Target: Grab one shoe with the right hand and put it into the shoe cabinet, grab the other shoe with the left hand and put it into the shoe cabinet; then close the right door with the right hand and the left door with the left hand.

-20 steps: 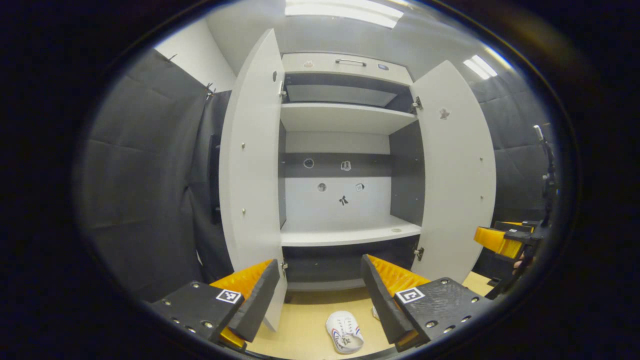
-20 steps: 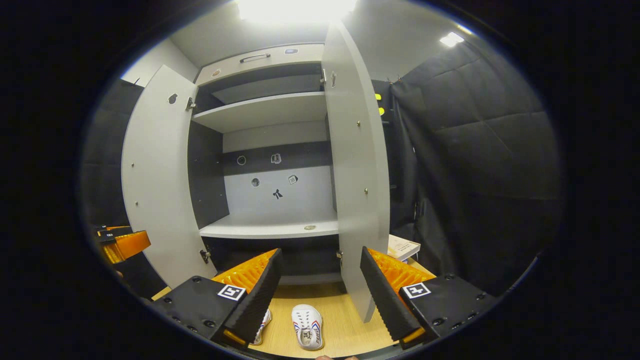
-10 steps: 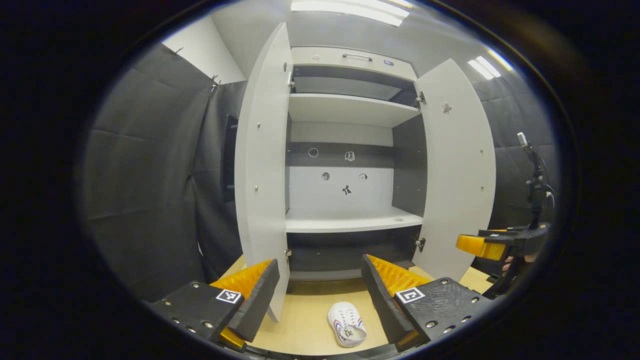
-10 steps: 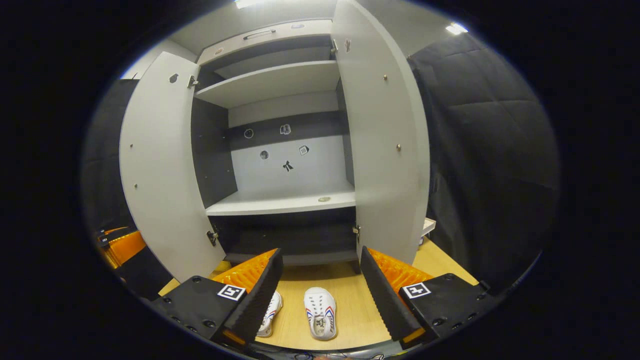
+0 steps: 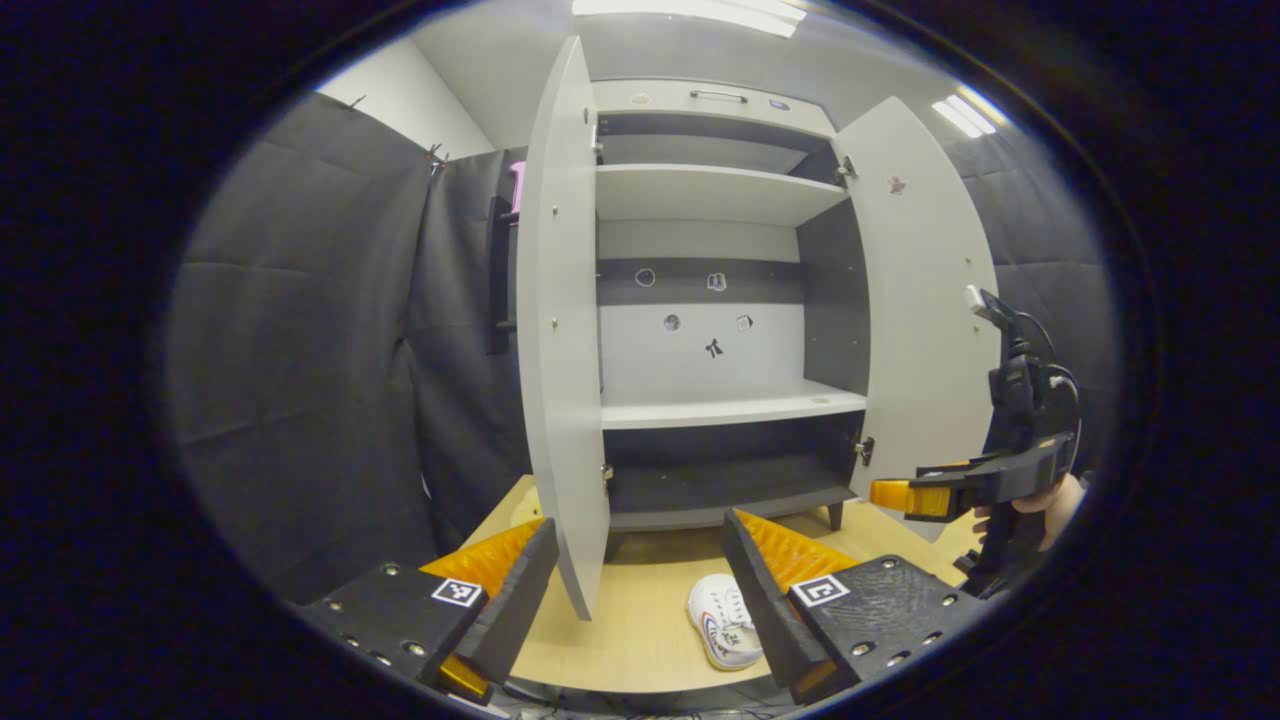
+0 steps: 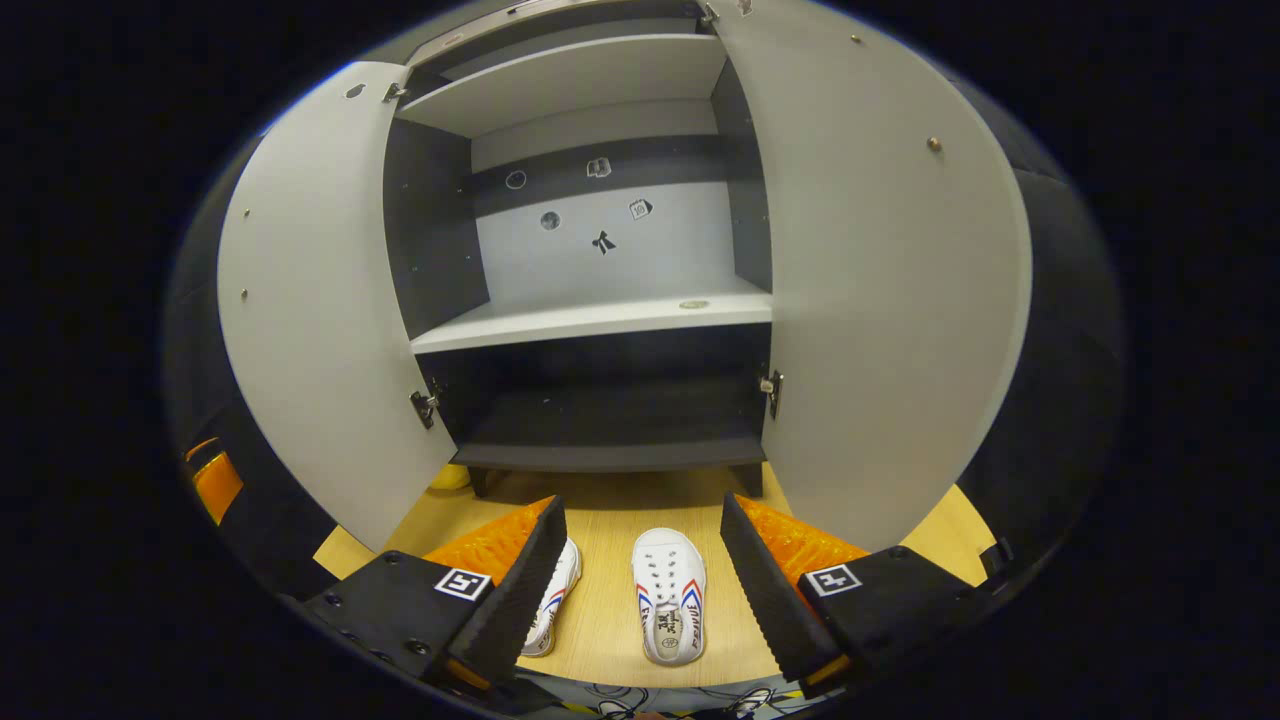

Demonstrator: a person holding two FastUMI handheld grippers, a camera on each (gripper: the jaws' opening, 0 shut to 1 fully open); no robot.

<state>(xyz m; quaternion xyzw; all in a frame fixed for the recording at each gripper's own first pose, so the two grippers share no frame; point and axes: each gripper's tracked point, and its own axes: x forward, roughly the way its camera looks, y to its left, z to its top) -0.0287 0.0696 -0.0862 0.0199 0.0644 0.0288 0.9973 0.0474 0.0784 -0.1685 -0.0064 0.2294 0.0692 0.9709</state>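
at the bottom of the right gripper view: right gripper spread wide, gripping nothing, hanging above the wooden floor.
between its fingers: one white shoe with red and blue stripes, toe toward the cabinet, touching neither finger, bare floor on both sides of it.
second shoe: the other shoe lies just left of the first, partly hidden behind the left finger of the right gripper; apart from the first shoe.
cabinet: both doors swung open; left door at the left of that frame, right door at the right, its lower edge near the right finger.
open room: the dark bottom compartment and the pale shelf above it stand free, mouth unblocked between the two door edges.
at the bottom of the left gripper view: left gripper also spread wide, nothing between its fingers.
door edge: the left door is seen edge-on, its lower corner dropping down just beside the left finger of the left gripper.
shoe there: one shoe at lower centre on the floor, partly behind the right finger.
right edge of that frame: the right gripper held by a hand, in front of the right door; its opening cannot be judged from this side.
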